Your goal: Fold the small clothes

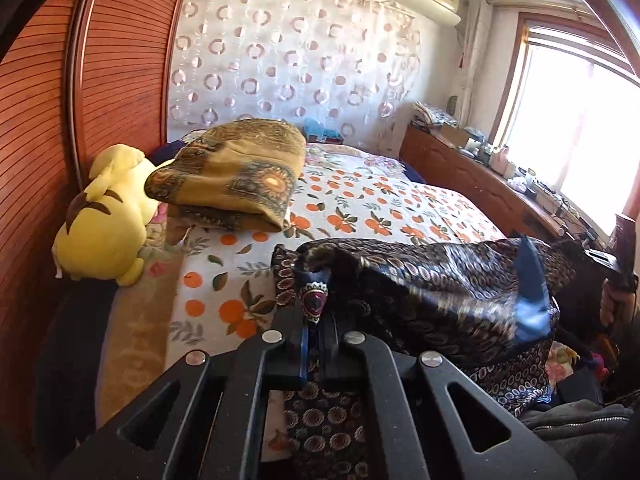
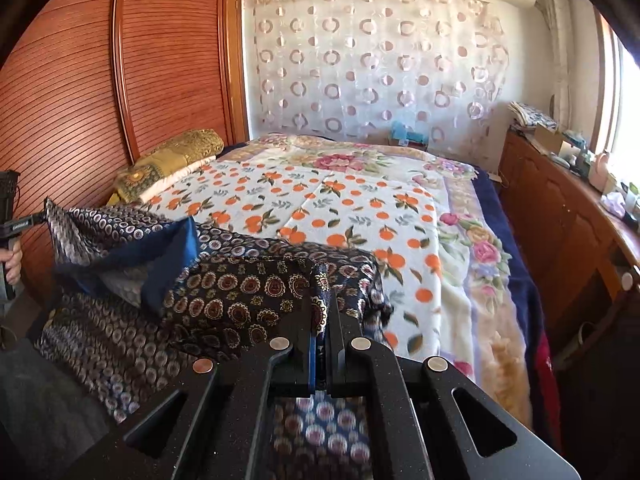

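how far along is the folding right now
Done: no folded garment shows yet; the patterned cloth is rumpled, with its blue lining showing. In hand: the left gripper and right gripper each pinch an edge, holding it above the bed. Left: lay it flat, then make every fold.

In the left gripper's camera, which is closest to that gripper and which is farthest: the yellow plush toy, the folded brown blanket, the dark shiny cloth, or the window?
1. Dark patterned cloth: pinched in the left gripper.
2. Yellow plush toy: off to the left, by the wooden wardrobe.
3. Folded brown blanket: just behind the toy, farther up the bed.
4. Window: far right, across the room.
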Demonstrator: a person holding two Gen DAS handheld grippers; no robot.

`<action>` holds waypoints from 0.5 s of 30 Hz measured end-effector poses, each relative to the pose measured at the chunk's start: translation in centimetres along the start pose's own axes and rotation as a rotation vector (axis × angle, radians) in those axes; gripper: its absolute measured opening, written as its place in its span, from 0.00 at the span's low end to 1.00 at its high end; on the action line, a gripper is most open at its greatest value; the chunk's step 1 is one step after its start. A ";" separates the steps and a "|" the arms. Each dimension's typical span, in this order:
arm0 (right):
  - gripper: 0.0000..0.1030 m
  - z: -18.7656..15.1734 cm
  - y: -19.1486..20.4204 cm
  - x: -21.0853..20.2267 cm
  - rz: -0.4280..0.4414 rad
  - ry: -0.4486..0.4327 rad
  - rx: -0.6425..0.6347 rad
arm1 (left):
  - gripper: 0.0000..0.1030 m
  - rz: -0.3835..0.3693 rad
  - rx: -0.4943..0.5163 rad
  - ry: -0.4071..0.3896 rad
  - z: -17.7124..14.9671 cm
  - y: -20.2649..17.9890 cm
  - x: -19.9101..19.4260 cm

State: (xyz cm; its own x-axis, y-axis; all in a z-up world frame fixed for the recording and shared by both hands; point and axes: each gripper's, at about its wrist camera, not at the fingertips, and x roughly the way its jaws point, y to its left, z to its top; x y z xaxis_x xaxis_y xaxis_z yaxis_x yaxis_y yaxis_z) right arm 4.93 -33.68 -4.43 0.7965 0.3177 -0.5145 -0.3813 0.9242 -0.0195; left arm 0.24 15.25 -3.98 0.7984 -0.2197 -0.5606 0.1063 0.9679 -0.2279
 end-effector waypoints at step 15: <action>0.02 -4.4 0.2 0.9 0.037 0.157 0.058 | 0.04 0.027 0.022 0.104 -3.3 -0.1 1.8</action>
State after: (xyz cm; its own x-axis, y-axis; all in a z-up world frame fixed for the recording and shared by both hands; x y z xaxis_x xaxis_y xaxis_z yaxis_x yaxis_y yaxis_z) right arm 3.50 -34.14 -8.64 0.6972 0.3191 -0.6419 -0.3781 0.9245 0.0490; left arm -0.27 14.39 -7.61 0.7357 -0.2038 -0.6459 0.0995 0.9758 -0.1945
